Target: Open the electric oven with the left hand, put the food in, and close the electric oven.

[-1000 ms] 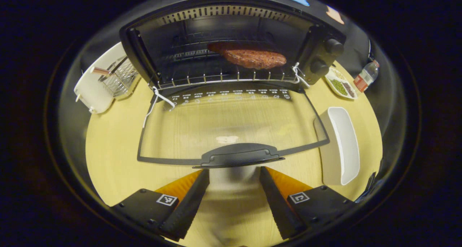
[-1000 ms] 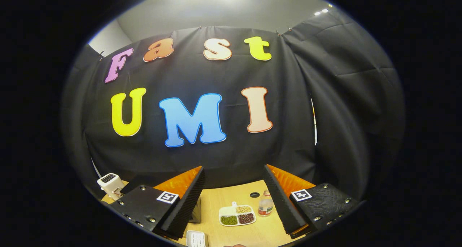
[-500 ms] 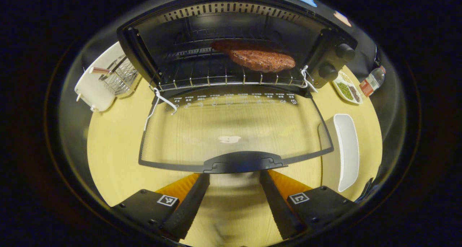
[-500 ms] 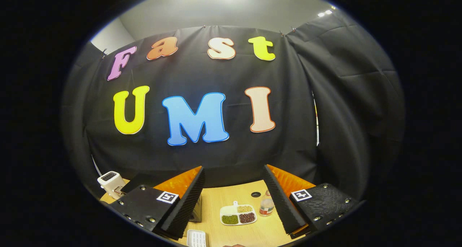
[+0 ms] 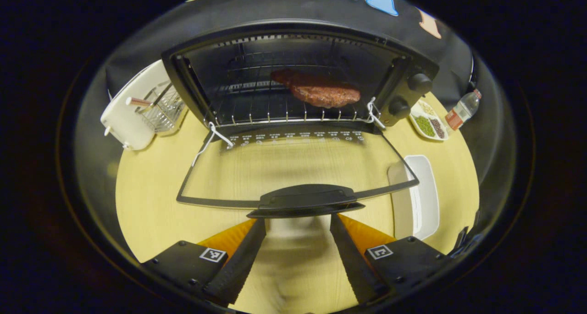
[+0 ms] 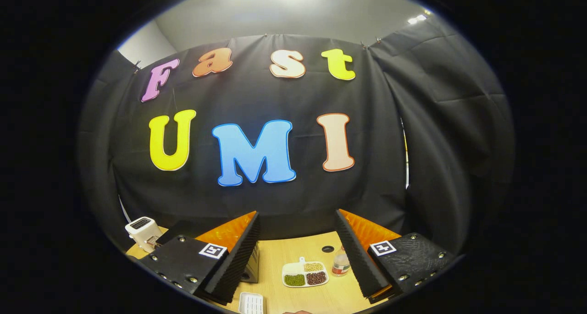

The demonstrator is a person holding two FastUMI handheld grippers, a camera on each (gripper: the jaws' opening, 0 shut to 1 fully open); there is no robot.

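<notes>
The left tool [image 5: 297, 240] is hanging open just near of the oven door handle [image 5: 306, 199], whose long axis is running left-right. The steak [image 5: 316, 90] is lying on the rack [image 5: 257, 112] inside. The right tool [image 6: 297, 247], also open, is facing the bench's [image 6: 298, 252] far end, holding nothing.

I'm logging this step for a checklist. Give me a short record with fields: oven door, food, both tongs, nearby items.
oven door: door open, lying flat, handle toward the left tongs
food: meat on the rack inside the oven
left tongs: left tongs open, just short of the handle, empty
right tongs: right tongs open, raised, empty
nearby: white tray, bean dish, bottle
</notes>
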